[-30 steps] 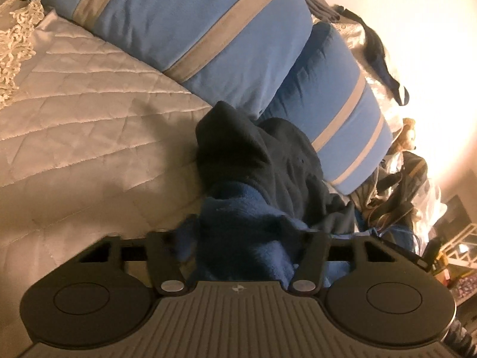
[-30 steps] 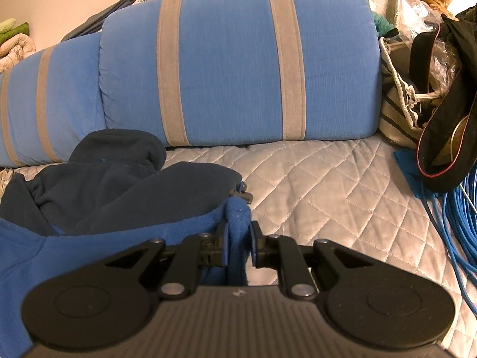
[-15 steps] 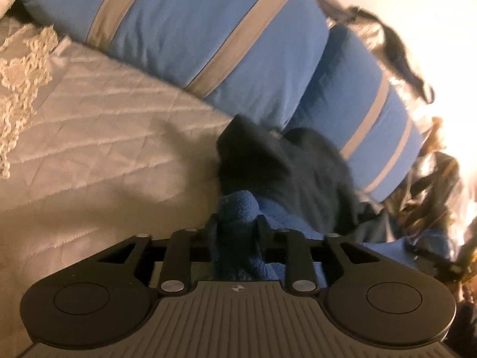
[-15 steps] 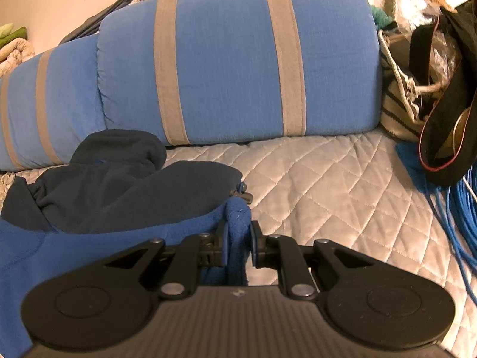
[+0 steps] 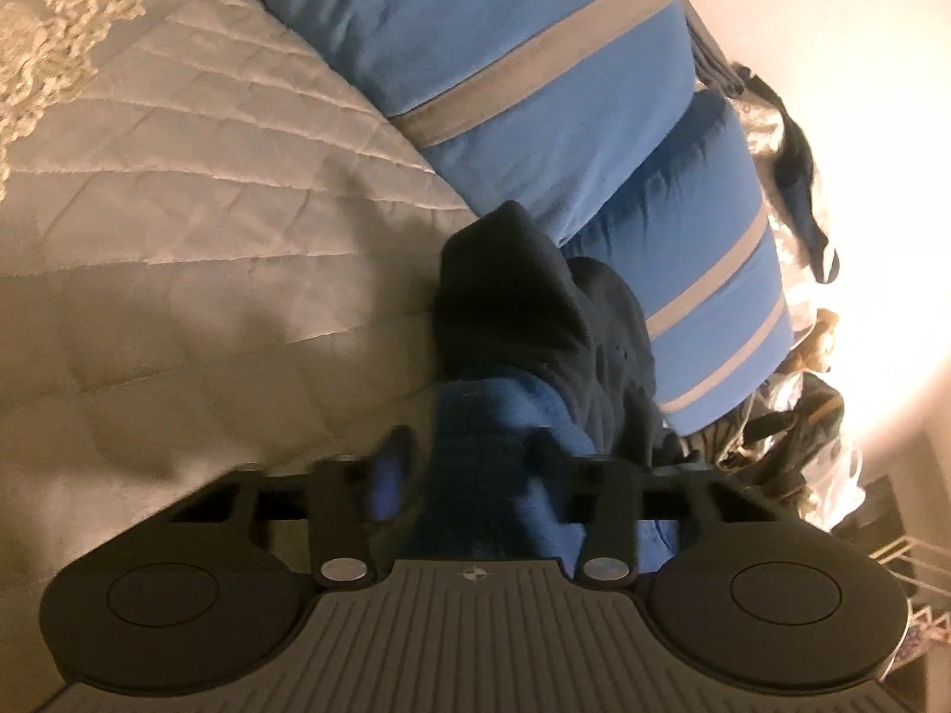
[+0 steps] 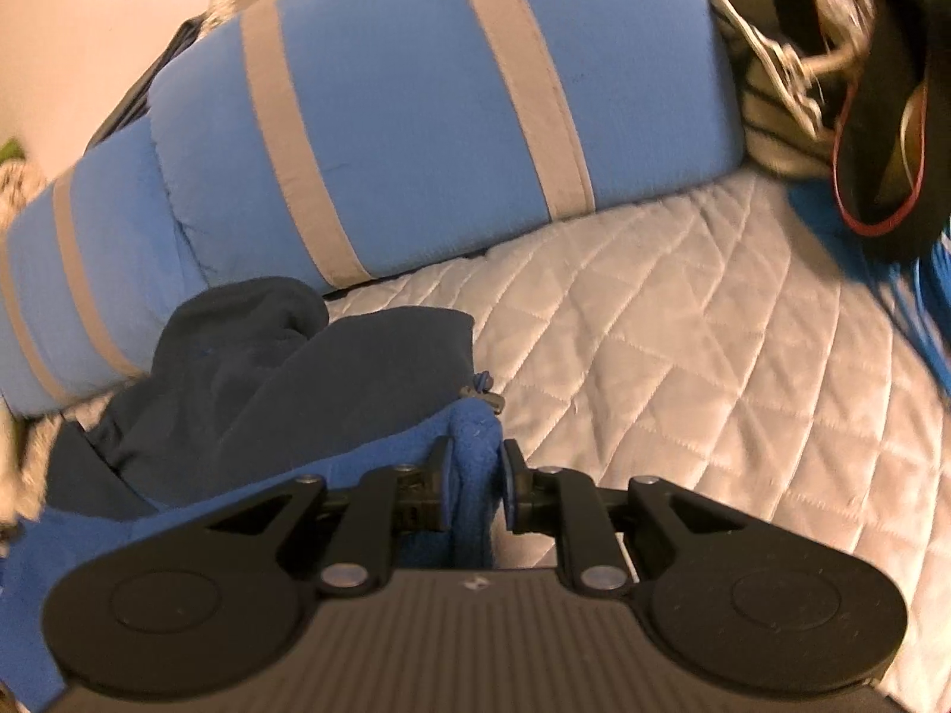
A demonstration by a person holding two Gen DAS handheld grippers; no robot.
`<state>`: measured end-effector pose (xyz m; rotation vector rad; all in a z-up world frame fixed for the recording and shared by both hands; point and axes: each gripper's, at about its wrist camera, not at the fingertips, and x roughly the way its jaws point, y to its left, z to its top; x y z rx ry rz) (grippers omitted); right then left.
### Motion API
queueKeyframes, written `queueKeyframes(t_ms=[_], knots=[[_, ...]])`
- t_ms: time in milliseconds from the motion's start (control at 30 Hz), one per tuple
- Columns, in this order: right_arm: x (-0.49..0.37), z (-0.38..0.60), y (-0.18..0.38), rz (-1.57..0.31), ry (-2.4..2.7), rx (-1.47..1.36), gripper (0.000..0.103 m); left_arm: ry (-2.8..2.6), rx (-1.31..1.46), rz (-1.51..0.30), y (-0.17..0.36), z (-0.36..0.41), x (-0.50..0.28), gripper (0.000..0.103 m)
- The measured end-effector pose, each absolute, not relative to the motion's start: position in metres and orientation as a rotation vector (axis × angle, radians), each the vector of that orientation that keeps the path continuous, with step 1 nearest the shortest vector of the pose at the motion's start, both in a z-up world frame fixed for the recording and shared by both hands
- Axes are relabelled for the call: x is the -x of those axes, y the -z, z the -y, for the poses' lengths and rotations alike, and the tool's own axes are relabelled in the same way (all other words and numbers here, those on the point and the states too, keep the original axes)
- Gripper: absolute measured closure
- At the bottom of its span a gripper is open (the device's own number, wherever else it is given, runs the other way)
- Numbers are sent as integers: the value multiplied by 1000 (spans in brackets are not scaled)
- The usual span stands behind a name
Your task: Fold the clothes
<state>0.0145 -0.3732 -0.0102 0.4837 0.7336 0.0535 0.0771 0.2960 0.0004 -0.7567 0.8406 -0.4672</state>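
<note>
The work surface is a bed covered by a pale quilted bedspread (image 6: 683, 321) with diamond stitching. A lace-edged cloth (image 5: 53, 41) lies at its far left corner in the left wrist view. Two blue cushions with grey stripes stand along the back of the bed, end to end: the first cushion (image 6: 452, 101) and the second cushion (image 6: 83, 249). Behind them is a plain light wall (image 5: 844, 47).

One garment is present: a fleece jacket (image 6: 279, 380), bright blue on one face and dark navy on the other, lying crumpled on the bedspread against the base of the cushions. One zip pull (image 6: 484, 395) shows at its edge.

At the right side of the bed lies a pile of clutter: one black bag with red piping (image 6: 879, 119), a bundle of blue cable (image 6: 933, 309) and one teddy bear (image 5: 817, 344).

The right gripper (image 6: 478, 484) is closed on a bright blue fold of the jacket, with cloth pinched between its jaws. The left gripper (image 5: 475, 463) has its jaws spread wider, with a thick bunch of blue fleece filling the gap; whether it is clamped cannot be determined.
</note>
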Motion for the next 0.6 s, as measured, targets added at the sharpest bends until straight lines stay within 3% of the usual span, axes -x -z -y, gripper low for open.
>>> queueKeyframes(t_ms=[333,400,433,467,500,600], knots=[[-20,405,32,-775,-141,-786,44,414,714,-828,-4,-287,-76,77],[-21,404,33,-781,-146,-794,43,408,707,-828,-5,-286,-76,78],[-21,404,34,-784,-147,-794,52,406,703,-827,-6,-285,-76,79],[-20,402,31,-773,-145,-775,73,403,697,-823,-7,-285,-75,79],[-20,400,27,-760,-142,-751,81,401,691,-819,-9,-285,-74,81],[-13,393,11,-687,-142,-684,88,402,665,-773,-21,-282,-67,83]])
